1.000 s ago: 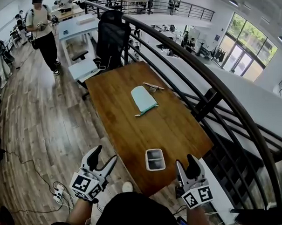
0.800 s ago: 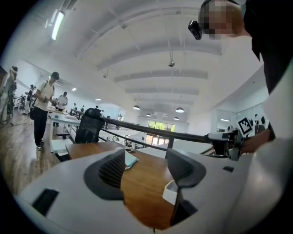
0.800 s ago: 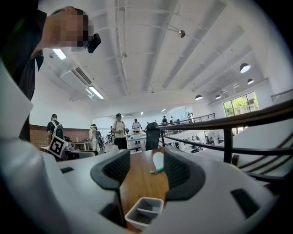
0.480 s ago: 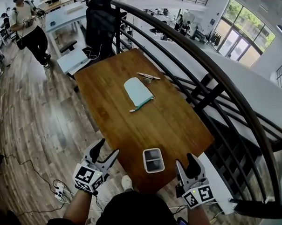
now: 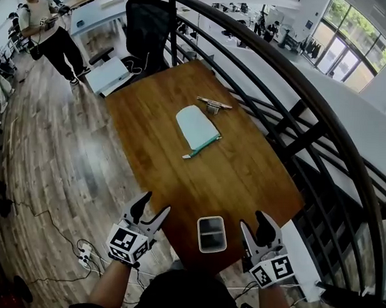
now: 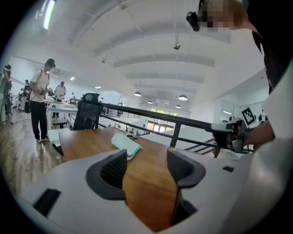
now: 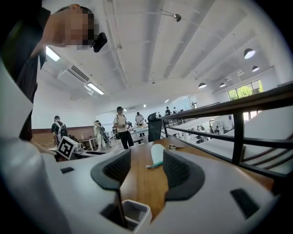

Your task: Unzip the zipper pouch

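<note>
A pale green zipper pouch (image 5: 196,128) lies flat on the far half of the wooden table (image 5: 243,178), its zip edge toward me; it also shows in the left gripper view (image 6: 126,142) and the right gripper view (image 7: 157,156). My left gripper (image 5: 150,208) hangs off the table's near left corner, open and empty. My right gripper (image 5: 255,226) is at the near right corner, open with nothing between its fingers. Both are well short of the pouch.
A small white two-compartment box (image 5: 211,233) sits at the table's near edge between the grippers. Small metal objects (image 5: 213,105) lie beyond the pouch. A black railing (image 5: 297,110) runs along the table's right side. A black chair (image 5: 147,33) stands at the far end; a person (image 5: 48,29) stands far left.
Both grippers have shifted forward and slightly lower toward the table's near edge. The view has swung, so the table sits lower in the frame. The pouch has not moved on the table.
</note>
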`<state>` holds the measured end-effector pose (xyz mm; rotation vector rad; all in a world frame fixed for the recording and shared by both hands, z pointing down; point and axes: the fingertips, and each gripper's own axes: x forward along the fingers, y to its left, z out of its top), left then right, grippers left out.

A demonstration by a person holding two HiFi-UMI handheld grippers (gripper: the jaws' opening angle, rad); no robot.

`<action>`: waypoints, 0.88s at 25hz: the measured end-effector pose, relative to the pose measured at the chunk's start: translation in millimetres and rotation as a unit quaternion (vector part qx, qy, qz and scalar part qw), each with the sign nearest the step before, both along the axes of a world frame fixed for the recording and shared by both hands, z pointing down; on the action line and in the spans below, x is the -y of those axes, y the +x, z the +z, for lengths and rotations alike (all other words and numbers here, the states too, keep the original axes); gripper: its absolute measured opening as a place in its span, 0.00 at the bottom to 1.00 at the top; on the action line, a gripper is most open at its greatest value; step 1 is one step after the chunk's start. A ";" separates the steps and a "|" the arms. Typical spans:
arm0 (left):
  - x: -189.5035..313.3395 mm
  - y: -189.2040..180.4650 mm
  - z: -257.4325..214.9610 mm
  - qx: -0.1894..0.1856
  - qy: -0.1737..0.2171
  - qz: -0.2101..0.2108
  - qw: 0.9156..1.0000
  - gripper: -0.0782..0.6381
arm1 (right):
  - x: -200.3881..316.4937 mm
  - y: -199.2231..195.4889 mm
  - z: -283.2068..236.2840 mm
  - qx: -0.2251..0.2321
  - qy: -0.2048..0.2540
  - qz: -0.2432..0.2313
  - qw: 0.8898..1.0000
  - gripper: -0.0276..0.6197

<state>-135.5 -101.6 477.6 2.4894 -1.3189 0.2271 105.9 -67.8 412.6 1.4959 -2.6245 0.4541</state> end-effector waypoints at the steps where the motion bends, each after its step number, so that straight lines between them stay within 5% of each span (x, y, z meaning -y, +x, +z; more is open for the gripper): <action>1: 3.4 2.4 4.9 0.005 -0.005 0.000 1.000 0.50 | 2.3 1.8 5.3 0.002 -0.007 -0.002 1.000 0.38; 16: 91.1 48.6 69.1 0.060 -0.048 0.038 0.996 0.50 | 43.7 30.9 65.5 0.010 -0.067 -0.006 0.998 0.36; 22: 111.6 69.4 95.8 0.129 -0.043 0.076 0.988 0.50 | 43.6 28.5 83.0 0.017 -0.091 -0.014 0.996 0.35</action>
